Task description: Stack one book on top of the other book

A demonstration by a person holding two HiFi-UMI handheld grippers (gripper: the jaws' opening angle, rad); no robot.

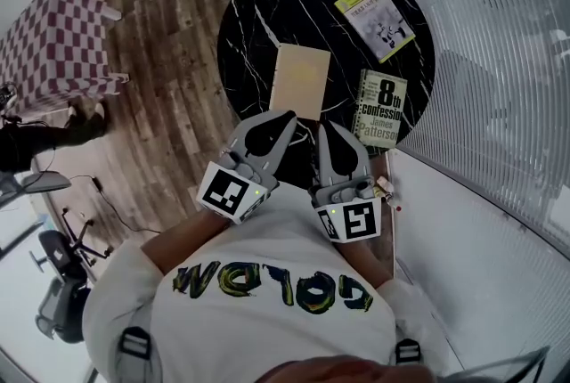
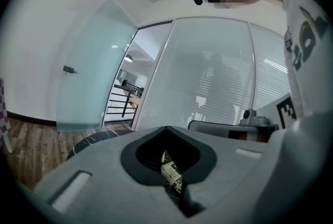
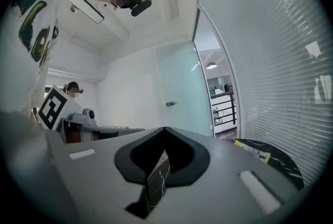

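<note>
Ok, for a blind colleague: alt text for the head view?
The left gripper and right gripper, both shut and empty, hover at the near edge of a round black table holding three separate books: tan book, yellow book, green-and-white paperback.

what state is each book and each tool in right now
yellow book: closed, flat on the table, nothing on it
tan book: closed, flat, nothing on it
8th confession book: closed, flat near the table's edge, nothing on it
left tool: shut, empty
right tool: shut, empty
</note>
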